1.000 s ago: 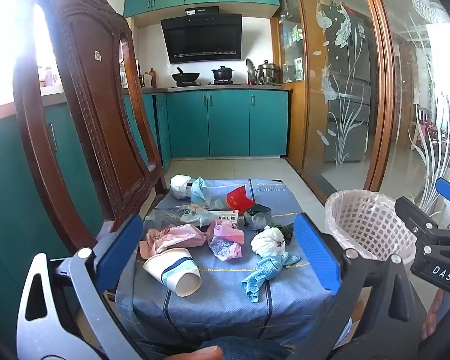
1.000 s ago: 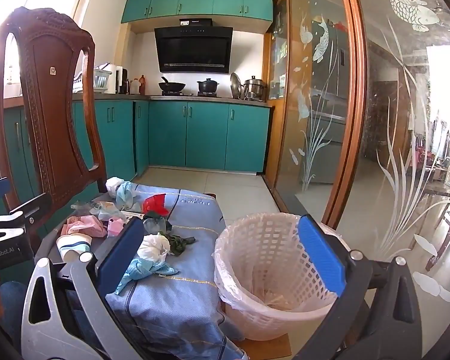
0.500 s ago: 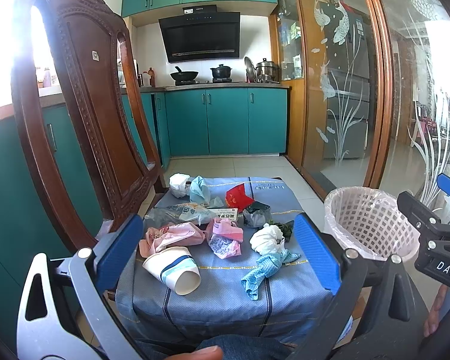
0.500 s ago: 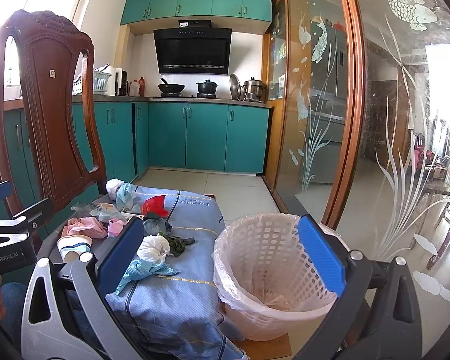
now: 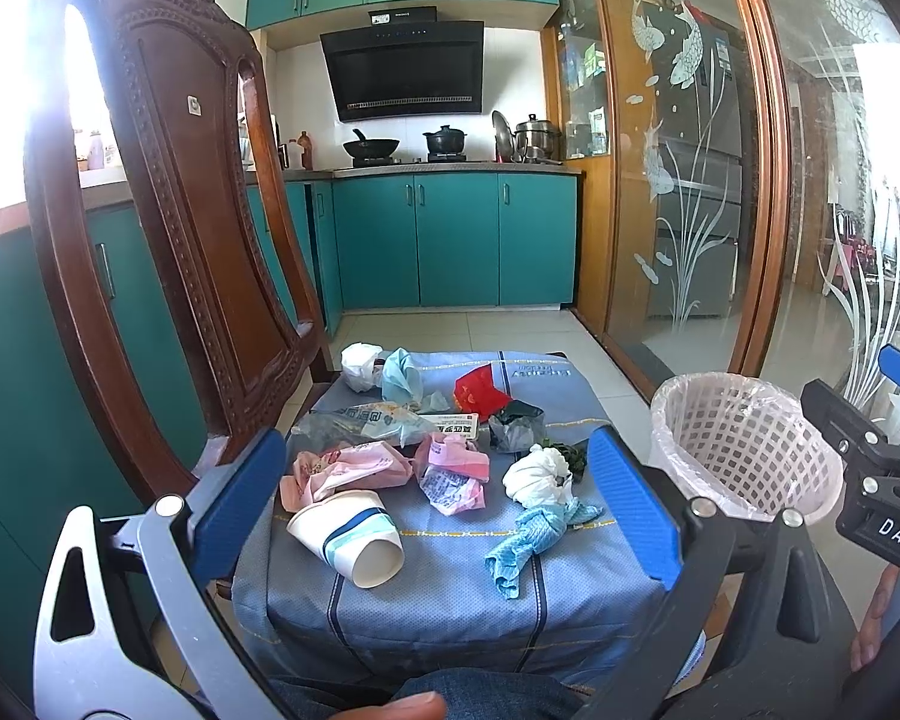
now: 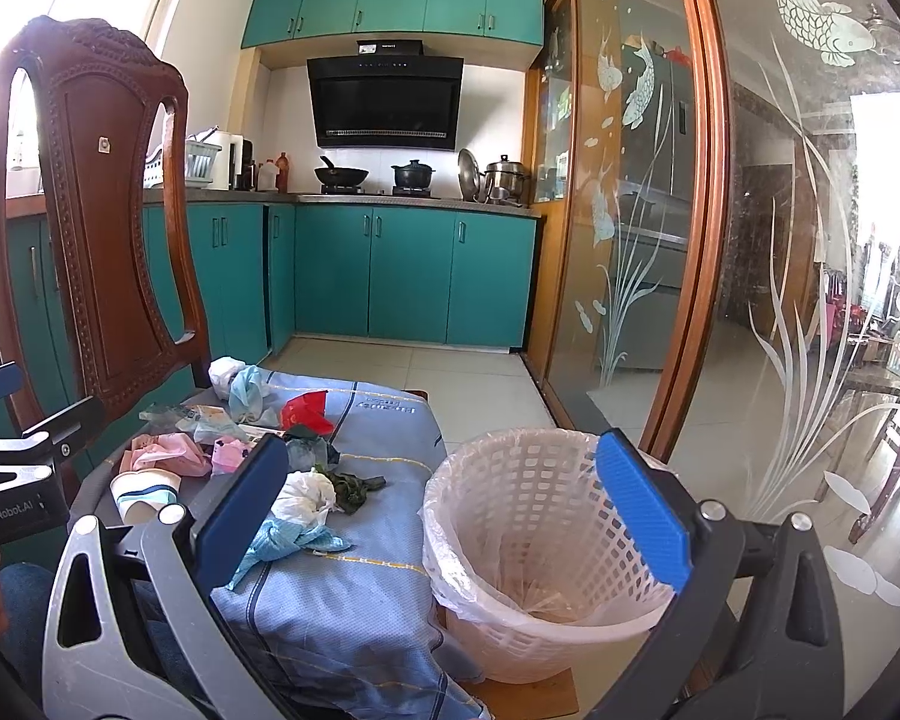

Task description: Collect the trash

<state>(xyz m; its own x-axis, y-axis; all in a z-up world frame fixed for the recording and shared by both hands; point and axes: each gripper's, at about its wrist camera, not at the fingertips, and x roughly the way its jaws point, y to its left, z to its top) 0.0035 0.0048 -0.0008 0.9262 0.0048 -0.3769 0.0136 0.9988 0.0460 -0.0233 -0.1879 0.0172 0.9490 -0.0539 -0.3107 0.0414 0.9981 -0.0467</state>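
The left gripper (image 5: 435,510) hangs level above the near edge of a blue cloth-covered seat (image 5: 450,594), its two blue pads spread wide with nothing between them. The right gripper (image 6: 441,504) sits at about the same height, jaws equally wide apart and empty, its right pad over the rim of the basket and its left pad over the cloth.

The trash lies ahead of the left claw, between its pads as seen from the left wrist. Nearest is one paper cup (image 5: 348,531) tipped on its side, mouth toward the camera. Right of it lies one light blue rag (image 5: 531,543), touching one white crumpled wad (image 5: 534,474) just beyond. There are two pink crumpled wrappers (image 5: 342,471) (image 5: 453,471) in the middle. Farther off lie one red scrap (image 5: 480,393), one dark grey bag (image 5: 513,423), one clear printed bag (image 5: 360,420), one pale blue mask (image 5: 402,378) and a second white wad (image 5: 359,363).

One white lattice basket (image 6: 528,480), lined with clear plastic, stands on the floor just right of the seat, directly ahead of the right claw. One carved wooden chair back (image 5: 168,228) rises to the left of both claws.
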